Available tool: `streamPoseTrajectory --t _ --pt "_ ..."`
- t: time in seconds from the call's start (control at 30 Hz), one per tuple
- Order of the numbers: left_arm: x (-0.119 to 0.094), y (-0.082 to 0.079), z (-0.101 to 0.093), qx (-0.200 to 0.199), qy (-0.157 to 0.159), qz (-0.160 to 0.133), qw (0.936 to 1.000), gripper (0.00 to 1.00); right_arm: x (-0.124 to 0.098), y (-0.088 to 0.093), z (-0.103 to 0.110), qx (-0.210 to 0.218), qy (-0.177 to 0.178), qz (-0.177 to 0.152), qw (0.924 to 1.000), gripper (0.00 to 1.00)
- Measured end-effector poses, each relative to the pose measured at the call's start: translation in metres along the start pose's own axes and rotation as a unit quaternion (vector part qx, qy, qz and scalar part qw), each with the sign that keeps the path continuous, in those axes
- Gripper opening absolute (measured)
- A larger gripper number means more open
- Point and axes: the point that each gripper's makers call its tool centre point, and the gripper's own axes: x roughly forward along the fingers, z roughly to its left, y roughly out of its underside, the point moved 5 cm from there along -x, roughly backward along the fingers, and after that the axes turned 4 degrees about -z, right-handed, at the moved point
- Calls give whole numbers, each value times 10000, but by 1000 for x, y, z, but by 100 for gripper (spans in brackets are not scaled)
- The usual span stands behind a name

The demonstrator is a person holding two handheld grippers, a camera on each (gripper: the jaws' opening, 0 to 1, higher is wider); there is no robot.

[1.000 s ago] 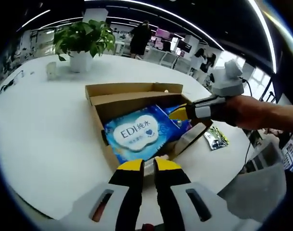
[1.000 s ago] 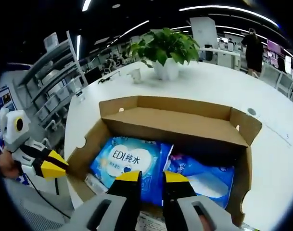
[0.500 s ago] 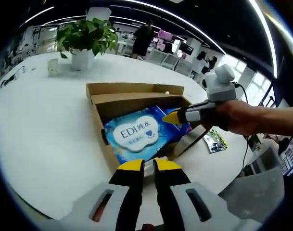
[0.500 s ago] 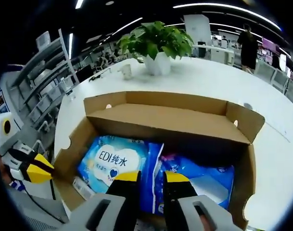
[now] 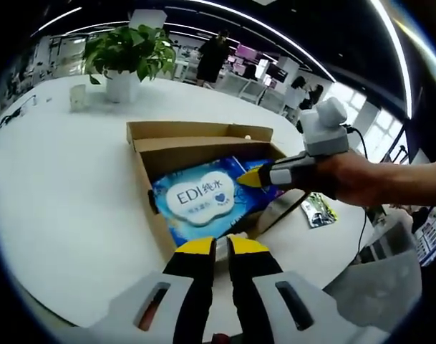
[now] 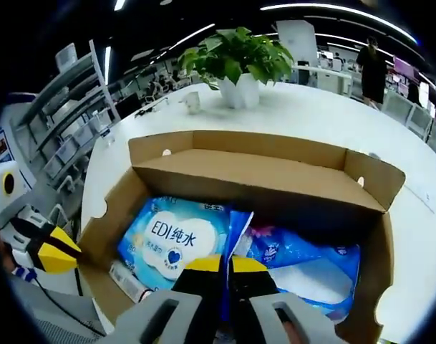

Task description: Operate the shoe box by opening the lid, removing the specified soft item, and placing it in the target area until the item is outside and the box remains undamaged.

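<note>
The brown shoe box (image 5: 149,215) (image 6: 361,258) stands open on the white table, its lid (image 6: 260,179) folded back. Inside lies a blue soft pack printed "EDI" (image 5: 200,197) (image 6: 171,240), with a second blue and purple pack (image 6: 303,261) beside it. My right gripper (image 6: 225,264) (image 5: 250,178) reaches into the box, and its jaws are shut on the right edge of the EDI pack. My left gripper (image 5: 214,247) (image 6: 60,251) hovers just outside the box's near wall, jaws together with nothing held.
A potted plant (image 5: 128,54) (image 6: 235,57) and a small cup (image 5: 76,100) (image 6: 194,102) stand at the table's far side. A silver foil packet (image 5: 319,208) lies on the table (image 5: 53,186) beside the box. A white tube (image 6: 128,279) rests in the box's corner. Shelving (image 6: 67,122) lines one side.
My right gripper's jaws have closed together over the edge of the EDI pack. The left gripper has stayed where it was.
</note>
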Motion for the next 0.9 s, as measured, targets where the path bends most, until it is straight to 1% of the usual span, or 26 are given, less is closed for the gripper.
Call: streamPoseTrajectory --t 0.07,0.13,0.23,0.47,0.67,0.8,0.9 --pt "1 0 -3 64 43 32 10000 5 -3 -1 0 82 27 -28 10000 0" --pt "2 0 -5 111 84 58 9999 5 -6 -1 1 20 74 -43 10000 0" --pt "4 -1 -7 164 123 77 9998 5 -12 -1 0 39 119 -71 9999 0" --pt "9 -2 -10 329 221 196 9990 5 -34 -5 -13 158 333 -236 9990 0" --pt "18 -10 -9 435 270 240 9984 6 -56 -7 -22 278 498 -456 9973 0" --pt "25 -18 -12 561 312 271 9976 8 -68 -10 -25 329 574 -603 9960 0" --pt "32 -21 -13 613 331 300 9971 9 -77 -7 -27 364 637 -658 9951 0"
